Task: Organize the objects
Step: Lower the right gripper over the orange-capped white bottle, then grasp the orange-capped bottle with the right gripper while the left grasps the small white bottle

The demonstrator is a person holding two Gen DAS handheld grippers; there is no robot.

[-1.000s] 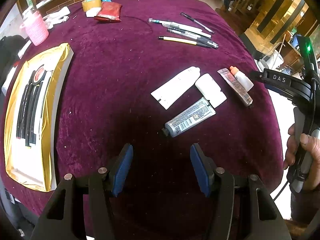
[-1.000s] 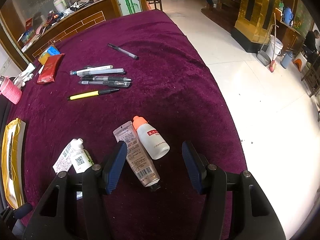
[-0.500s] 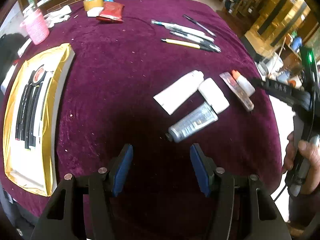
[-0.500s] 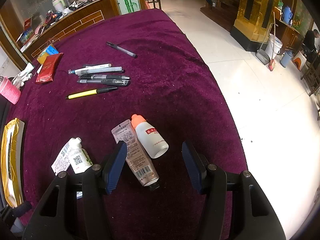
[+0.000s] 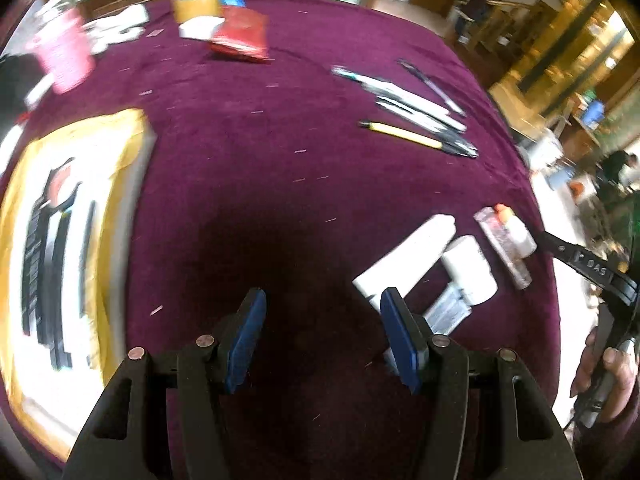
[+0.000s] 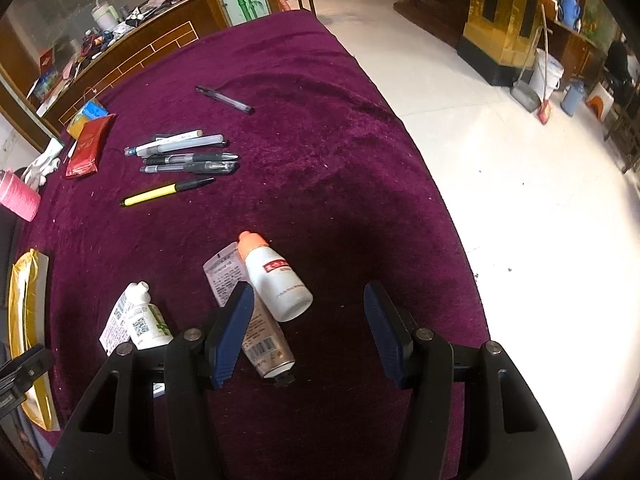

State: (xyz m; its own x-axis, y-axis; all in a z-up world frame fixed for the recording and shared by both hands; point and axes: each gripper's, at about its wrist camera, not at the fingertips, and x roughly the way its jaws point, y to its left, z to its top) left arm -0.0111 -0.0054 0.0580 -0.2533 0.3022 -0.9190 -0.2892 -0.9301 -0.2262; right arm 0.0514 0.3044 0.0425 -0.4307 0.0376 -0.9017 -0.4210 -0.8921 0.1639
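My left gripper (image 5: 322, 320) hangs open over bare purple cloth, nothing between its blue pads. Just right of it lie a flat white tube (image 5: 404, 256), a stubby white tube (image 5: 470, 270) and a silver tube (image 5: 446, 312) partly hidden by the right finger. My right gripper (image 6: 308, 320) is open above a white bottle with an orange cap (image 6: 276, 276), which shows in the gap near the left finger without touching it. A clear printed tube (image 6: 256, 320) runs under that finger. Several pens (image 6: 188, 152) and a yellow pen (image 6: 168, 190) lie farther back.
A gold-lined box (image 5: 80, 240) holding dark pens fills the left side. At the far edge stand a pink cup (image 5: 64, 56), a red packet (image 5: 240, 32) and a tape roll (image 5: 196, 4). The table edge drops to white floor (image 6: 520, 200) on the right. A hand (image 5: 604, 380) grips the right tool.
My left gripper has swung leftward, so the tubes slid from ahead of it to its right side, and its view is blurred. The right gripper has barely shifted.
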